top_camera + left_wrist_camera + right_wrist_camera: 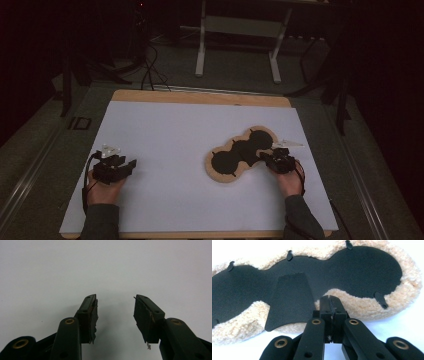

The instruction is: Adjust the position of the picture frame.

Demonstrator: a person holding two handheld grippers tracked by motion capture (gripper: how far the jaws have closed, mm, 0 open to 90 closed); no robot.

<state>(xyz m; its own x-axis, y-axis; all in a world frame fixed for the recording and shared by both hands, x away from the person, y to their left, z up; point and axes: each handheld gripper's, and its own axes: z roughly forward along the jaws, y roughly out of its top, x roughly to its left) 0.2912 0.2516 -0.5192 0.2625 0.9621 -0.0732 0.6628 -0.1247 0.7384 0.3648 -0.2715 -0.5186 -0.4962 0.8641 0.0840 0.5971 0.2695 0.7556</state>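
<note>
Right tongs (268, 159) down at the near-right side of the fleece pad (241, 154), jaws pressed together with no daylight between them in the right gripper view (331, 305); tips touched, or as good as touched, the woolly rim (362, 307) at the waist of the pad; hard to call whether a pinch of fleece sat between the jaws or nothing at all, tips being dark against dark. Pad lay flat on the white board (165, 140), right of centre, black side up, cream fleece showing all round the edge; three-lobed, long axis slanted from near-left to far-right as seen from above; black flap (290, 301) hung over the near edge, just left of the closed jaws in the right gripper view. Left tongs (127, 165) parked well apart on the left half of the board, jaws spread wide (115, 315), bare white board between them, gripping nothing. Key relation, then: pad lay straight ahead of the right tongs and a touch to their left, its length running across their line rather than along it; right hand (290, 182) by far the nearer, left hand (104, 187) a long reach away across open board. Judged as the start of a grab on the near rim; any lift or flip from there likely to pivot about the long axis, with the far lobe trailing.
</note>
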